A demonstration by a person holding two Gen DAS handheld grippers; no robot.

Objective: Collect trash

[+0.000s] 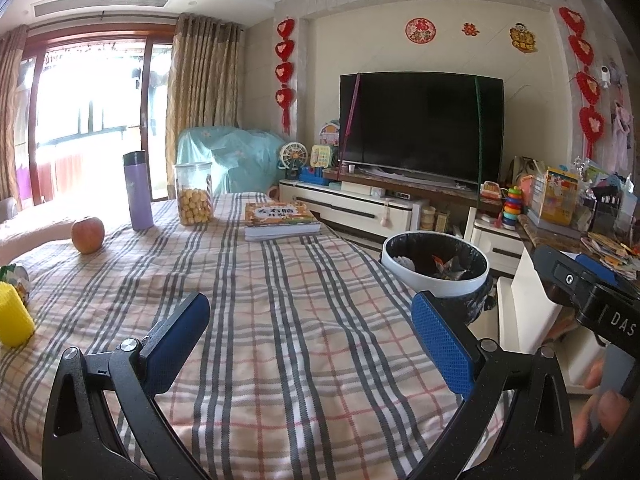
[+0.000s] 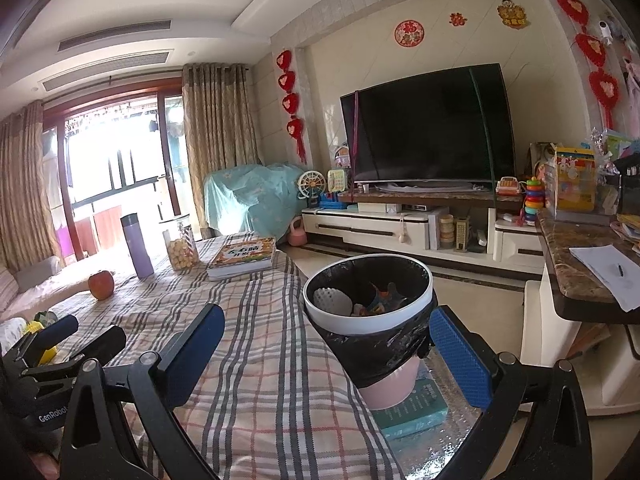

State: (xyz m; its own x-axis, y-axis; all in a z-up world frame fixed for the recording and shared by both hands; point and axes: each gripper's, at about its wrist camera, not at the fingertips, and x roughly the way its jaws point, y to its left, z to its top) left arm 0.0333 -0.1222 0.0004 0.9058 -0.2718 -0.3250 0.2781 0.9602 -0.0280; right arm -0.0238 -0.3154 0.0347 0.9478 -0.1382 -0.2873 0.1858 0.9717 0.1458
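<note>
1. The left gripper [image 1: 310, 334] hangs over the checked tablecloth [image 1: 280, 320] with its blue pads spread wide and nothing between them. The right gripper [image 2: 328, 354] is likewise wide apart and empty, facing the bin [image 2: 368, 308].

2. The bin stands just off the table's right edge on a teal box [image 2: 416, 408]. It is lined with a black bag [image 2: 380, 352] and already holds some scraps: a white netted piece and some crumpled coloured wrappers.

3. What is left to collect seems to lie at the table's left edge: a yellow ribbed thing [image 1: 14, 316] with a crumpled printed wrapper [image 1: 16, 280] just behind it. Whether both are rubbish cannot be told for sure. The apple [image 1: 88, 234], the purple flask [image 1: 137, 190], the snack jar [image 1: 194, 194] and the book [image 1: 280, 220] look like keepers.

4. The left gripper is the nearer one, so it should probably swing left toward that pair while the right one holds off by the bin.

5. A good approach would be low and level with the cloth, pads on either side of the yellow thing, shutting gently, since it looks soft and may squash or slip out.

6. The pads should stay above the cloth; a pinched fold could drag the flask or the jar over.

7. The carry should cross the bare middle of the table and release well inside the bin's rim.
</note>
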